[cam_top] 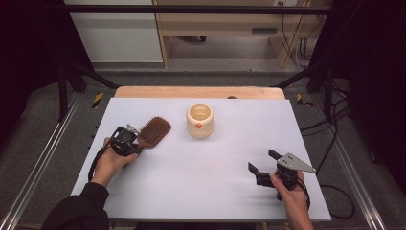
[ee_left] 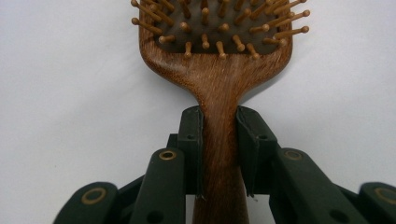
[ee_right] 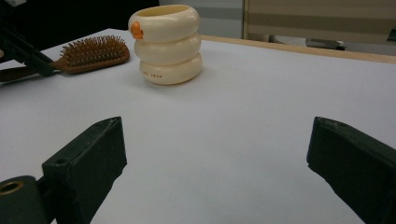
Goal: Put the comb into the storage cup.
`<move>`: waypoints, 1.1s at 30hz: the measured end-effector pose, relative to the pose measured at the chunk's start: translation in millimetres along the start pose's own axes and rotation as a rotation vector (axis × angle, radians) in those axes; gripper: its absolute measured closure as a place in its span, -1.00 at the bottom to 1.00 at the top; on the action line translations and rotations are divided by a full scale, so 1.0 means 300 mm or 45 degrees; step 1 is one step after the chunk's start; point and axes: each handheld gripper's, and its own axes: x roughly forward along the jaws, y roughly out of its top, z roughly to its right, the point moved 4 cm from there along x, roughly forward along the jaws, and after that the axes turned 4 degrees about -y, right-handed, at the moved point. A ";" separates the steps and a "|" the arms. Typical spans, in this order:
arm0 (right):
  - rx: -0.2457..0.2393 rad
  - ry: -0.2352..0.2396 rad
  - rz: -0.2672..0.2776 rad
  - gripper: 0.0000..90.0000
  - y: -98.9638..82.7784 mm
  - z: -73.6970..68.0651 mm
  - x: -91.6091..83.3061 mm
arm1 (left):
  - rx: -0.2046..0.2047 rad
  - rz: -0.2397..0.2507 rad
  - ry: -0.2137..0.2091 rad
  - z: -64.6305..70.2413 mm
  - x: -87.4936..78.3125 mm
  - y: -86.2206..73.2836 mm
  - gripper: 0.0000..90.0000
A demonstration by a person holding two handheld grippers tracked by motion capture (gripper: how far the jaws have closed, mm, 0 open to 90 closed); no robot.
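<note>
- Left gripper: jaws pinched on the handle of the wooden hairbrush, which lies bristles-up at the table's left.
- Cream ringed cup: upright, near the brush head on its right, apart from it; small orange mark on its side.
- Right gripper: jaws spread wide, nothing between them, well apart from the cup.
- White table: bare surface between both grippers.
</note>
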 end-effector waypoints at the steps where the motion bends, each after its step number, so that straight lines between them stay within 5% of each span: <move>1: 0.000 0.000 0.000 -0.89 0.000 0.000 0.000 | 0.004 -0.002 -0.003 -0.001 -0.002 -0.003 0.61; 17: 0.001 0.001 -0.001 -0.89 0.000 -0.001 0.000 | 0.014 0.009 -0.034 0.003 -0.028 -0.015 0.61; 33: 0.006 0.003 -0.002 -0.89 0.000 -0.003 0.001 | -0.012 -0.145 -0.126 0.018 -0.021 -0.025 0.60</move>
